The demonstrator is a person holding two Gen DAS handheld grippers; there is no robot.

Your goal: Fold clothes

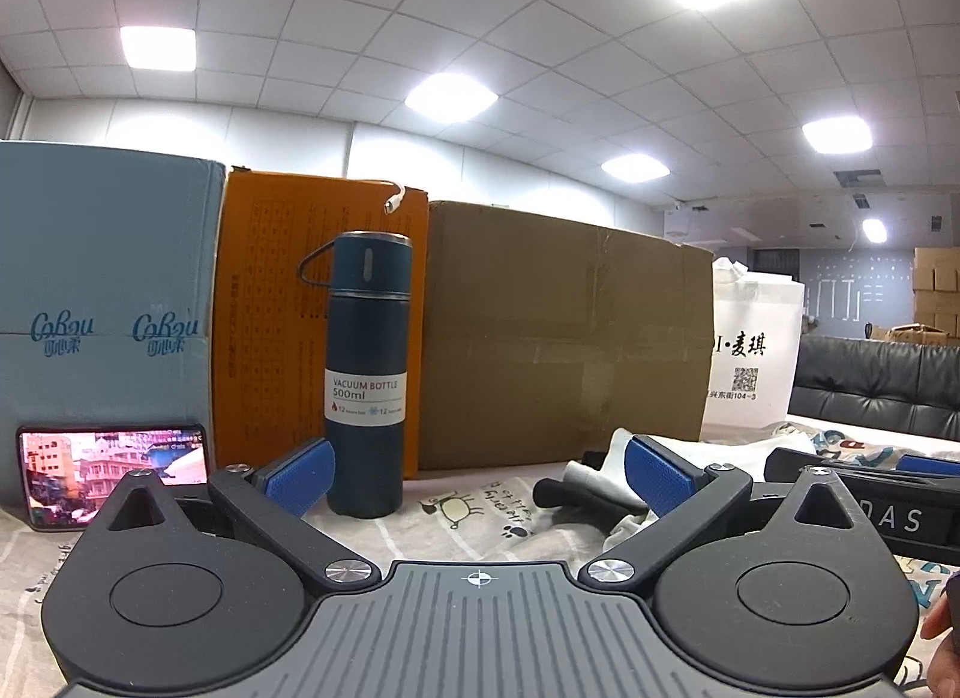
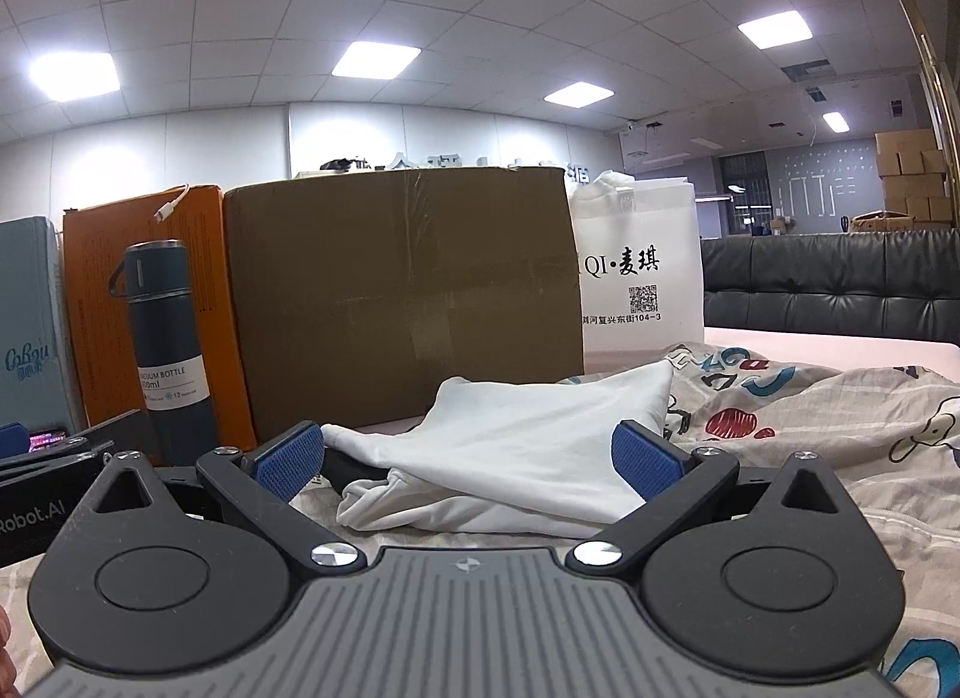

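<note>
A crumpled white garment (image 2: 516, 458) lies on a cartoon-print sheet (image 2: 840, 428), right in front of my right gripper (image 2: 468, 461), which is open and low over the sheet, its blue pads either side of the cloth. In the left wrist view the white garment (image 1: 624, 488) lies with a dark piece of cloth (image 1: 570, 497) just ahead of the right finger. My left gripper (image 1: 477, 479) is open and empty, resting low over the sheet (image 1: 480, 524). The right gripper's body (image 1: 888, 506) shows at the right of that view.
A dark blue vacuum bottle (image 1: 367, 374) stands close ahead of the left gripper. Behind it stand a blue box (image 1: 102, 326), an orange box (image 1: 270, 326), a brown carton (image 1: 564, 338) and a white bag (image 1: 750, 350). A lit phone (image 1: 114, 464) leans at left. A black sofa (image 2: 840, 290) is far right.
</note>
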